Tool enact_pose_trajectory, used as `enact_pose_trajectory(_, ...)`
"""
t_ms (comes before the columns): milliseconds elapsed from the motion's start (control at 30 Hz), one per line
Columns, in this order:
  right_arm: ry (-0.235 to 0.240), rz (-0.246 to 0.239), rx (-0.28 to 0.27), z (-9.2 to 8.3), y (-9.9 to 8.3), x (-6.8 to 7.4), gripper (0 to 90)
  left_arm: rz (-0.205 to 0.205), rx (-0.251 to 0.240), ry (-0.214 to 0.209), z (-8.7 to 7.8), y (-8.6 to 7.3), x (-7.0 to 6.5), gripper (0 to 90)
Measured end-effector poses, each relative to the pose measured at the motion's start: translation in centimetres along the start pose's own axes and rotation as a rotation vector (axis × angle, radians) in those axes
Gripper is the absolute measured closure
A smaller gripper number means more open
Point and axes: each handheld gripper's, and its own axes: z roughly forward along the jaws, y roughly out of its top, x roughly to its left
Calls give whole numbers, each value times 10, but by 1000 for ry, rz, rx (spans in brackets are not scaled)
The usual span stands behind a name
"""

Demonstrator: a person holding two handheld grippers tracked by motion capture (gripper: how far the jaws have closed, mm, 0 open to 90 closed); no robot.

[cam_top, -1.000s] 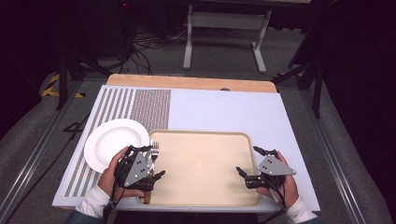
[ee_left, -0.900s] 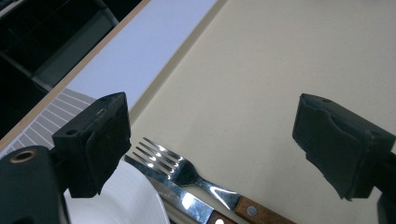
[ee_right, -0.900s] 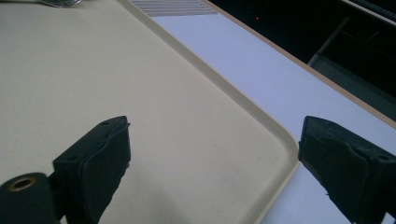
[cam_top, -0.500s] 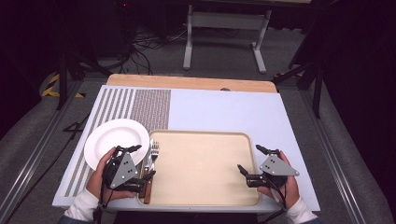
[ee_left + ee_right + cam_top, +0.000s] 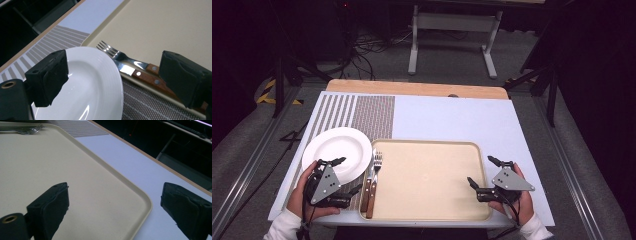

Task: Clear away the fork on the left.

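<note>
A white plate [image 5: 337, 149] lies on the striped mat left of a beige tray [image 5: 427, 200]. A fork [image 5: 377, 161] and a wooden-handled knife [image 5: 368, 194] lie side by side along the tray's left edge. My left gripper [image 5: 348, 175] is open at the plate's near right rim, beside the cutlery handles and holding nothing. Its own view shows the plate [image 5: 95, 85], fork [image 5: 117, 53] and knife [image 5: 145, 77] between the jaws. My right gripper [image 5: 480, 170] is open, astride the tray's right rim [image 5: 125, 183], with nothing in it.
A grey striped placemat [image 5: 367, 112] covers the table's left part and a pale blue surface [image 5: 452, 120] the rest. A wooden strip [image 5: 412, 88] runs along the far edge. A metal stand [image 5: 452, 35] and cables sit on the floor beyond.
My left gripper has drawn back to the left, away from the fork and knife, toward the plate's near edge. The right gripper has barely moved.
</note>
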Motion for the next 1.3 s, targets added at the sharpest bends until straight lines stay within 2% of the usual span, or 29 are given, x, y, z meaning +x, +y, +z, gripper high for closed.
enact_pose_trajectory(500,0,3,0,-2,1,5,83,-6,73,46,-13,-32,5,105)
enact_pose_trajectory(567,5,5,1,-2,1,6,83,-25,62,39,-15,-35,4,109)
enact_pose_trajectory(667,10,1,3,-1,1,7,84,-26,85,37,-15,-40,4,117)
enact_pose_trajectory(833,18,1,10,1,1,7,84,-33,97,32,-15,-45,6,128)
enact_pose_trajectory(1033,21,0,19,4,1,8,84,-23,110,39,-17,-49,7,115)
enact_pose_trajectory(1067,21,-4,21,5,1,8,84,-19,120,53,-18,-51,7,114)
enact_pose_trajectory(1300,27,-6,14,7,2,8,84,-1,154,76,-20,-59,9,112)
